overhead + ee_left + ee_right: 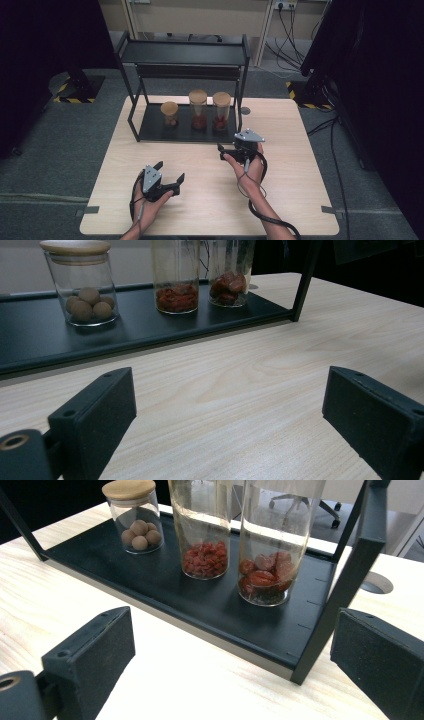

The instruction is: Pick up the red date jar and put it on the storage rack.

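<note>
**Pale wood under my open grippers, three jars on the black rack**

Pale wood is what lies nearest me: the table, bare around both my hands. Taking the black rack as my landmark, my left gripper sits well short of it, toward my own edge of the table. Its jaws stand wide apart, and between them I see nothing but wood grain. My right gripper is much closer, just in front of the rack's right front corner. Its jaws are spread wide too and grip nothing; the rack's front right post rises between them in the right gripper view.

On the rack's bottom shelf stand three glass jars in a row, each with a wooden lid. The tall jar on the right holds dark red chunks and stands nearest that corner post, straight ahead of my right gripper. Just beside it, in the middle, the other tall jar holds small bright red pieces. Farthest along the shelf to the left, the short jar holds round brown balls. All three stand upright, none touching the next.
</note>
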Action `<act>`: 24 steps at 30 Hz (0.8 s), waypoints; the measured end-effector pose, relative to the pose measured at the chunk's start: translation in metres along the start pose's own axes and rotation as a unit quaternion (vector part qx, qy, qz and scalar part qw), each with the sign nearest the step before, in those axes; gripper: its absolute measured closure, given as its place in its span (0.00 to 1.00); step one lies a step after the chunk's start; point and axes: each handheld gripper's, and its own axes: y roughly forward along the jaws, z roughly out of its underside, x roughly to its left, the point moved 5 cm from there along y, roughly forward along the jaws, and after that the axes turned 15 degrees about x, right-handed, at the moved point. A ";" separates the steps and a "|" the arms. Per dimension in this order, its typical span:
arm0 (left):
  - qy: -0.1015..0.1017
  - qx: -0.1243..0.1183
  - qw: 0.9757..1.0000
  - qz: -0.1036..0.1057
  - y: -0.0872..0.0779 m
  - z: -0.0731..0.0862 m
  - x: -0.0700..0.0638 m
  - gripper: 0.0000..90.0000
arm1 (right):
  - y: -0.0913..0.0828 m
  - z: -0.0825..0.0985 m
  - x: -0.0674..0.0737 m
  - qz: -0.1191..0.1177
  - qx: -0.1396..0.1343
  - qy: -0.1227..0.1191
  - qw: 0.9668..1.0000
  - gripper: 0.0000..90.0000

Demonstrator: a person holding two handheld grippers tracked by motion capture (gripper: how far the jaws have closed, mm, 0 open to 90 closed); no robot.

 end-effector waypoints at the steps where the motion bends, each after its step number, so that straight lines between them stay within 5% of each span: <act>1: 0.000 0.000 1.000 0.000 0.000 0.000 0.000 0.07 | -0.001 0.001 0.000 0.000 0.000 0.000 1.000 0.05; 24: 0.000 0.000 1.000 0.000 0.000 0.000 0.000 0.07 | -0.014 0.030 -0.012 0.005 -0.004 0.004 1.000 0.05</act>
